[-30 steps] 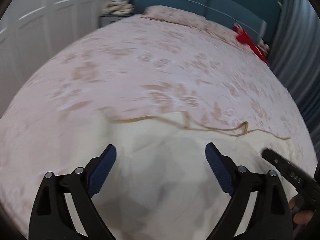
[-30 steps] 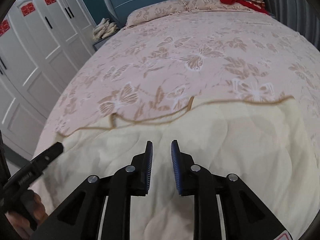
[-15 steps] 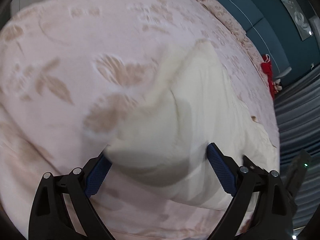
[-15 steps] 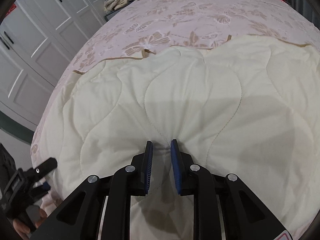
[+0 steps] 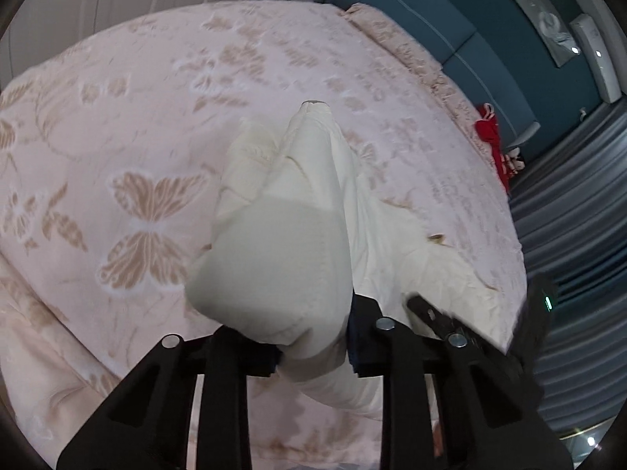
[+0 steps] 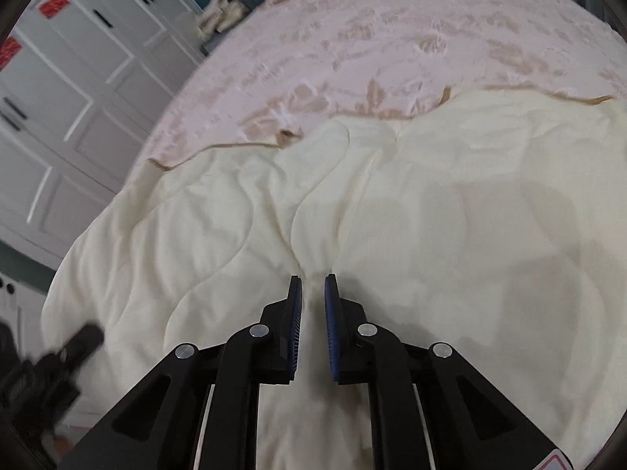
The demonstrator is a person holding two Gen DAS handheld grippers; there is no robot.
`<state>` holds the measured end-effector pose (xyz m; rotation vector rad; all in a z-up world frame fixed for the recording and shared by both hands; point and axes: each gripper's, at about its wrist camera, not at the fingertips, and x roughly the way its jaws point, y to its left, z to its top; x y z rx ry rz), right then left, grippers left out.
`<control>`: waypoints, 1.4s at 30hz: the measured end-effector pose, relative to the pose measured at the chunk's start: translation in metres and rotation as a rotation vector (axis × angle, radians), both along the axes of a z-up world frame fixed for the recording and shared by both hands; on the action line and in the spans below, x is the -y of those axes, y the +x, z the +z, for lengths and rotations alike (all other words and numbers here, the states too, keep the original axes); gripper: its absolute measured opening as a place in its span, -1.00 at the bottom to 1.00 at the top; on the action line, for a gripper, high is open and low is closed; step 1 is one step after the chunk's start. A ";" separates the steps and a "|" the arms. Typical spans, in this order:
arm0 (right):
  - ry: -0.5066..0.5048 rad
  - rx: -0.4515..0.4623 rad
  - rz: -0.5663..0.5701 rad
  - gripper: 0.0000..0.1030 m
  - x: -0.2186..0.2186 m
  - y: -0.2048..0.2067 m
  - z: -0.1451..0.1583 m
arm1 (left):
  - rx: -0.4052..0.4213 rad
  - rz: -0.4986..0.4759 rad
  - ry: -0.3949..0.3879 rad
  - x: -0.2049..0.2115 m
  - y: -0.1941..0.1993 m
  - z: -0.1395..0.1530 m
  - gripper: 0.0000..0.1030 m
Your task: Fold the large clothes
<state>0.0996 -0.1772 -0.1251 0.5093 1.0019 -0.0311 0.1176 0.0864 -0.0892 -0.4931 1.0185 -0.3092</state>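
Note:
A cream quilted blanket point(image 6: 392, 211) with a tan edge lies spread on the near part of the bed. My right gripper point(image 6: 312, 305) is shut on a pinch of the cream quilted blanket near its front edge. My left gripper point(image 5: 313, 337) is shut on a thick bunched fold of the same blanket point(image 5: 282, 266), which bulges up between its jaws and hides the pads. The right gripper shows as a dark shape in the left wrist view point(image 5: 443, 317). The left gripper shows blurred at the lower left of the right wrist view point(image 6: 51, 360).
The bed has a pink cover with tan butterflies point(image 5: 149, 235) point(image 6: 392, 39). White wardrobe doors point(image 6: 58, 98) stand at the left. A teal headboard point(image 5: 450, 27), a red item point(image 5: 493, 137), pillows and grey curtains point(image 5: 568, 235) lie beyond.
My left gripper went from wide open over the blanket to shut on a bunched fold of it. My right gripper stayed shut on the blanket and the cloth has gathered around it.

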 end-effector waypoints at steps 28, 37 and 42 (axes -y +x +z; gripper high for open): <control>0.167 0.041 -0.057 -0.86 0.055 -0.145 -0.014 | 0.325 -0.368 0.302 0.194 -0.101 0.082 -0.62; 0.091 0.028 -0.193 -0.81 0.116 -0.211 -0.005 | 0.246 -0.529 0.343 0.281 -0.110 0.041 -0.62; 0.071 0.036 -0.238 -0.81 0.133 -0.224 -0.001 | 0.206 -0.588 0.389 0.311 -0.121 0.009 -0.62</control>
